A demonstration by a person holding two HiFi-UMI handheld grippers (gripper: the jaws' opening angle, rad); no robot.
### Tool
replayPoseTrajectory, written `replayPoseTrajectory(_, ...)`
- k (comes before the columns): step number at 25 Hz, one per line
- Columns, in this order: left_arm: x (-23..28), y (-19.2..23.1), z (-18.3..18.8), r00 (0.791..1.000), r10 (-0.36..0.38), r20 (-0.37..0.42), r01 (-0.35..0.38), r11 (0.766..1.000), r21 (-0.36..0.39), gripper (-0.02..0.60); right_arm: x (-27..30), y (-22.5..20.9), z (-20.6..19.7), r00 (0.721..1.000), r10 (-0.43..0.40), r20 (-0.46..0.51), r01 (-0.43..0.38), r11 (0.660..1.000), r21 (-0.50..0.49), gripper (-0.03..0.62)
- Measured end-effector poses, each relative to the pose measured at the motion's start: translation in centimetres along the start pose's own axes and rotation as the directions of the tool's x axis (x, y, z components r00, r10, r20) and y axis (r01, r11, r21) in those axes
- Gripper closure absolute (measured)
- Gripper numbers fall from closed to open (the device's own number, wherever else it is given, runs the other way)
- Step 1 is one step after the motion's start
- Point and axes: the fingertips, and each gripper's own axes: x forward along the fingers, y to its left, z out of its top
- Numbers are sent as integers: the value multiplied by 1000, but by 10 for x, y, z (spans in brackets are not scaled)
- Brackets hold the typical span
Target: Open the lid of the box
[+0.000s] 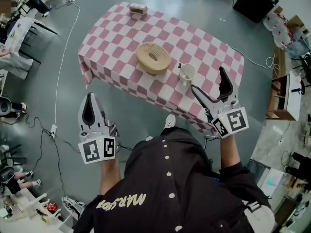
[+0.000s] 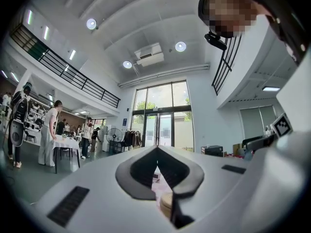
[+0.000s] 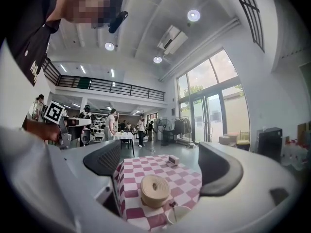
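Right claw [image 1: 206,79] wide, empty; left claw [image 1: 90,97] pinched together — box [image 1: 138,8] small, tan, oblong.

Hand-held gripper [image 3: 163,162] gaping — checkered table [image 3: 188,179], round basket [image 3: 154,191], cup [image 3: 179,216], small box [image 3: 173,160]

the person wears a black shirt [image 1: 165,188] with a row of white buttons down the middle and pale lettering on it, and a white shoe [image 1: 169,122]. the left hand-held gripper [image 1: 89,101] and the right hand-held gripper [image 1: 208,80] have light grey bodies and black jaw pads. each carries a white cube [image 1: 97,150] printed with black square markers.
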Motion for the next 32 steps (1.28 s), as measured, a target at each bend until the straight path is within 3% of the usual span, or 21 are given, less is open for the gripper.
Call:
replayPoseTrajectory(12, 25, -26, -8, 997, 71, -19, -71, 997, 19, 572, 44, -46, -26, 993, 79, -89, -76, 996, 34, 98)
replayPoseTrajectory(21, 36, -3, -17, 994, 108, -36, -106, 993, 50, 572, 99, -37, -61, 975, 148, -166, -143, 989, 42, 98)
replayPoseTrajectory(32, 77, 34, -27, 997, 66, -48, -65, 997, 32, 572, 183, -28, -133, 916, 161, -367, -157, 987, 42, 98)
